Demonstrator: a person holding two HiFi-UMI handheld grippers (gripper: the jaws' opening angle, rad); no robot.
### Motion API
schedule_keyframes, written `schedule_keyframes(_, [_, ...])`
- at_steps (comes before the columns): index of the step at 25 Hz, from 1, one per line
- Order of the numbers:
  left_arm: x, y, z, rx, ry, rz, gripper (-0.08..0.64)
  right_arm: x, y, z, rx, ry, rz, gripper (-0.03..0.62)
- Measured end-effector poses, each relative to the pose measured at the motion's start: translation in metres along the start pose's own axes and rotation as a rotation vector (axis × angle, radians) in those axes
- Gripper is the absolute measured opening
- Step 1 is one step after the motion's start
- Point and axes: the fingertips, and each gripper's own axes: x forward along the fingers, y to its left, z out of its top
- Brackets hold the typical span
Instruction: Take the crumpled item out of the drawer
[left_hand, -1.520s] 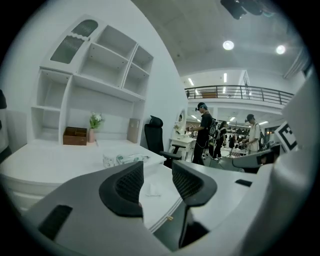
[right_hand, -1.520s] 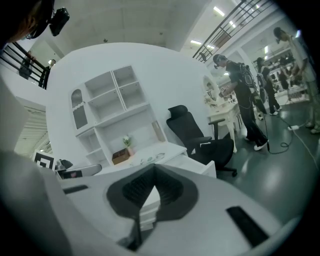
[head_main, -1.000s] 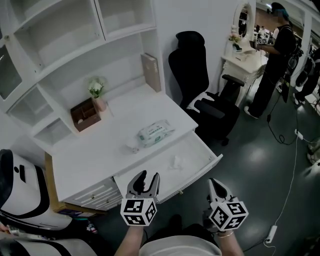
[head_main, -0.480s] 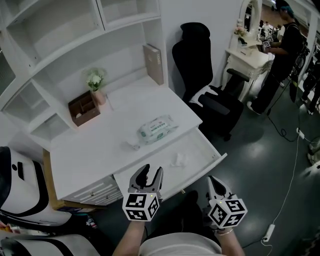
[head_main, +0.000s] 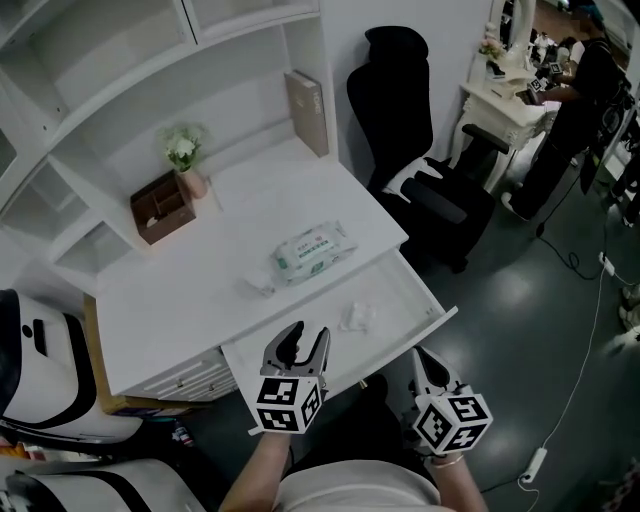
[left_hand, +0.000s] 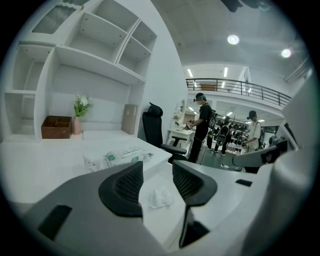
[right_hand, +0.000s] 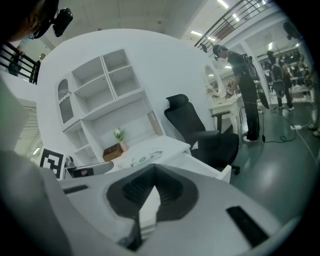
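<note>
The white desk (head_main: 200, 275) with its shelf unit (head_main: 120, 90) fills the left half of the head view, and the drawer (head_main: 400, 292) stands pulled out from the desk's front edge. A black office chair (head_main: 410, 130) stands to the right of the drawer and further back, on the dark floor. Far behind the drawer on the right, a person (head_main: 590, 90) stands at a small white dressing table. On the desktop, just behind the drawer, lies a pack of wet wipes (head_main: 312, 252). Well behind the drawer, at the back of the desk, a book (head_main: 308, 113) stands upright against the shelf wall. To the left of it there is a brown wooden box (head_main: 163, 208), with a small vase of white flowers (head_main: 185, 165) just beside the box. The left gripper (head_main: 308, 336) hangs over the near front edge of the drawer, towards its left part. Its jaws are apart by a moderate gap and hold nothing. The right gripper (head_main: 428, 365) is in front of the drawer, outside its near right corner. In the right gripper view its jaw tips meet, with nothing between them. The crumpled item, a small white tissue (head_main: 355, 317), lies on the drawer's floor near the middle. In the left gripper view it shows through the gap of the jaws, beyond them and not touched.
</note>
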Motion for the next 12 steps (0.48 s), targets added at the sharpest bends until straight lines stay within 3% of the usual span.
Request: schedule_keyframes(12, [0.060,-0.010,-0.028,0.016,0.117,-0.024,0.164,0.026,-0.027,0.011,0.021,0.017,0.005,0.002])
